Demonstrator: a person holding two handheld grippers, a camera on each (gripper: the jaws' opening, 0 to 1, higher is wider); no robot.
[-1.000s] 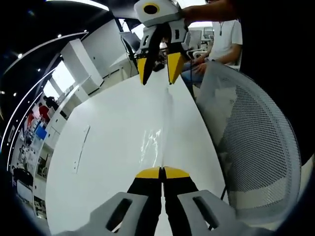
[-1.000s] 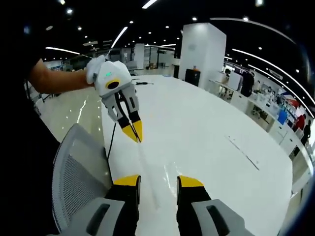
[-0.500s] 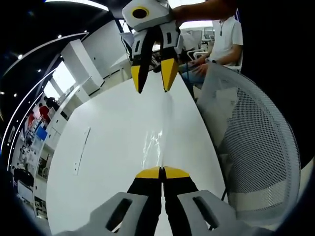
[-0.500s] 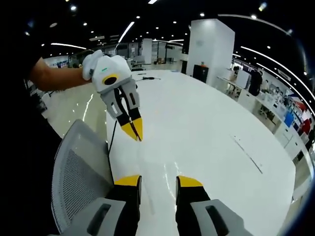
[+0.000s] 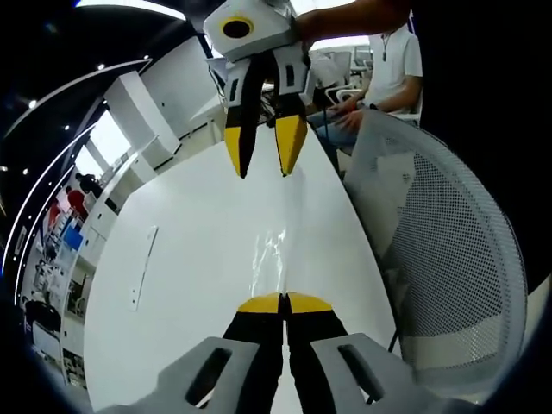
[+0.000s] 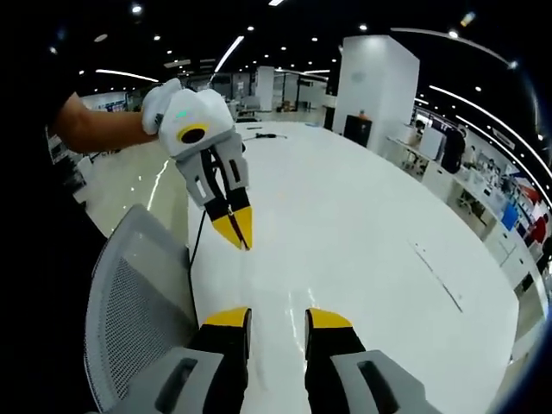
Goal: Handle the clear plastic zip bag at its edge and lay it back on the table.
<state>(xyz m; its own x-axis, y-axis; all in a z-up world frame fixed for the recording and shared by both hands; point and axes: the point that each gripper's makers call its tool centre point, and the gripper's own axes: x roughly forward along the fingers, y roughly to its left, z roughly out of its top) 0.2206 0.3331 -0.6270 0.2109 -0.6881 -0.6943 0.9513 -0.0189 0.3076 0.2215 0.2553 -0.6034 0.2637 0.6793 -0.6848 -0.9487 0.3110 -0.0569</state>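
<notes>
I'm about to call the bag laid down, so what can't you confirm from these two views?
- Clear zip bag, left gripper view: only glints show; its outline against the white table is unreadable.
- Bag edge inside the left tongs: hidden by the shut tips.
- Right gripper view: the bag is too transparent to find near the left tongs or between the open right tongs.

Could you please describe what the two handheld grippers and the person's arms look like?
Both the left gripper and right gripper have white rounded housings with a yellow-ringed round mark, black jaw arms, yellow tips and grey bases. The left housing has a green light. The person wears a black sleeve.
</notes>
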